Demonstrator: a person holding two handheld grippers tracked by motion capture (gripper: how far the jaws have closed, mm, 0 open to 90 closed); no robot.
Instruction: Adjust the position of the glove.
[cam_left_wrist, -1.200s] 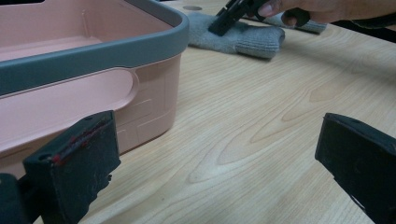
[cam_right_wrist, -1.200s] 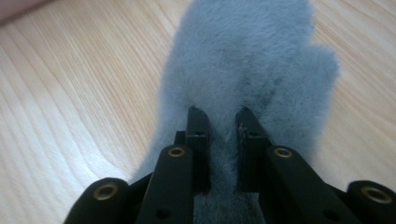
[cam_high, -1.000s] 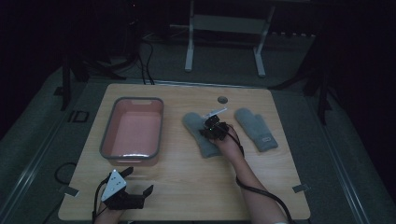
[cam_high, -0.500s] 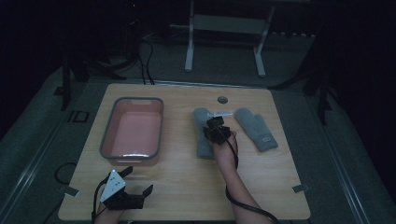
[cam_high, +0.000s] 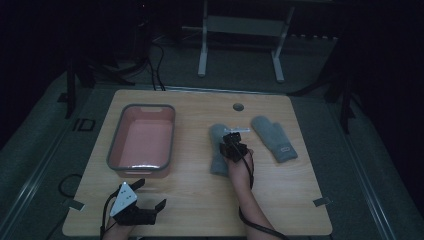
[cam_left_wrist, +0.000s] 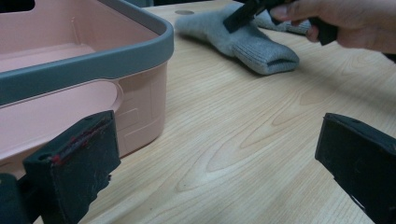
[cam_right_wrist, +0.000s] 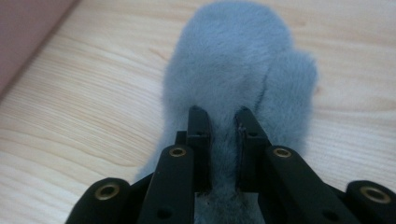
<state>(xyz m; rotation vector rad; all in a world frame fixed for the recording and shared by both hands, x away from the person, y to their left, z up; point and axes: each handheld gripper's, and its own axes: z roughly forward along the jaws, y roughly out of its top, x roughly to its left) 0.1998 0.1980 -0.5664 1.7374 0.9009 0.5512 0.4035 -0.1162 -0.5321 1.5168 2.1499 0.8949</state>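
Sitting on a wooden table (cam_high: 280, 200): a pink tub (cam_high: 142, 142) with a grey rim on the left side, a grey mitten (cam_high: 219, 147) near the middle, a second grey mitten (cam_high: 274, 137) just to its right and apart from it. Nothing lying between the tub and the nearer mitten, only bare wood. A small round hole (cam_high: 238, 107) in the tabletop beyond the mittens.

Reaching in from the bottom edge, forearm angled up toward the middle, right hand (cam_high: 239, 162) over the lower part of the nearer mitten. Right gripper (cam_high: 234, 146) pinching a fold of that mitten's fluffy cloth, black jaws close together with fur squeezed between them, having just eased open a tiny bit. Mitten flat on the wood, thumb part out to one side.

Resting low at the near left corner, left gripper (cam_high: 142, 200) with jaws spread wide and nothing between them, near the tub's front.

Up close in the right gripper view: soft fur bunched in the grip (cam_right_wrist: 223, 149). From the left gripper view: the tub's side handle cut-out (cam_left_wrist: 70, 100), the ribbed cuff (cam_left_wrist: 266, 53) of the mitten, fingers (cam_left_wrist: 317, 11) wrapped round the other gripper.
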